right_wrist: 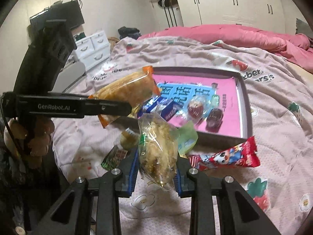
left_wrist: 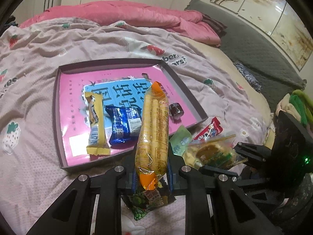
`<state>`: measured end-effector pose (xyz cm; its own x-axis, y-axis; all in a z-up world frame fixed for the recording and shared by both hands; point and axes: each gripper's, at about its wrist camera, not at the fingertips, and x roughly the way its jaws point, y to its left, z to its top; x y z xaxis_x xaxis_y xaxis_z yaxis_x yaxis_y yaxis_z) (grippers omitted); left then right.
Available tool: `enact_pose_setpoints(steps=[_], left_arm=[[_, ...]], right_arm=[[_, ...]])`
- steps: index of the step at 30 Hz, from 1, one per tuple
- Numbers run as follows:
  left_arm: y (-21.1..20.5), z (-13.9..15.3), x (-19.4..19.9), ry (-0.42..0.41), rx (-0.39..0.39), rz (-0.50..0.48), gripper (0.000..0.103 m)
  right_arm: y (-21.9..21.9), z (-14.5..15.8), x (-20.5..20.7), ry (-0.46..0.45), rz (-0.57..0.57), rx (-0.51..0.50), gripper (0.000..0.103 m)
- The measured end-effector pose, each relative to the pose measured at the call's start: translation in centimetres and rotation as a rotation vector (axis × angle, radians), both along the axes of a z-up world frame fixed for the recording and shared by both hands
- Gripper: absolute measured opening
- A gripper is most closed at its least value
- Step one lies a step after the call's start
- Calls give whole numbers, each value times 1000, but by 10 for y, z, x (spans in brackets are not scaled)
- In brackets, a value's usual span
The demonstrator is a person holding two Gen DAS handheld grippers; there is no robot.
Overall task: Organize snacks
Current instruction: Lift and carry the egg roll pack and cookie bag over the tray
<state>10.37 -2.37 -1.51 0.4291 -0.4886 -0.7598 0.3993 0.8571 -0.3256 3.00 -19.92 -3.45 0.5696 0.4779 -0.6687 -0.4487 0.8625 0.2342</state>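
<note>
Left gripper [left_wrist: 152, 176] clamps orange-ended wafer pack [left_wrist: 153, 129] low; right gripper [right_wrist: 156, 174] clamps clear pastry bag [right_wrist: 156, 148]. Risk: slick film slipping, packs colliding above tray [right_wrist: 247, 107].

The right gripper [right_wrist: 157, 168] is clamped on a clear-wrapped pastry packet [right_wrist: 156, 148], lifted off the bedspread [right_wrist: 273, 121]. To its left the left gripper [right_wrist: 125, 108] grips an orange-ended wafer pack [right_wrist: 127, 92]. The shallow box [right_wrist: 244, 105] beyond holds a blue packet [right_wrist: 166, 107] and two wrapped sweets. A red candy wrapper [right_wrist: 228, 156] lies beside the box, a green sachet [right_wrist: 186, 139] touching its near wall.
</note>
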Motion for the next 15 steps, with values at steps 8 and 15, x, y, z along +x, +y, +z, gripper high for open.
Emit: enact_pose_setpoints(steps=[8, 15], left_arm=[[0, 4, 0, -20, 8, 15, 23], [4, 7, 3, -27, 6, 33, 23]], right_arm=[[-11, 10, 5, -27, -39, 30, 31], [-18, 14, 13, -39, -63, 51, 31]])
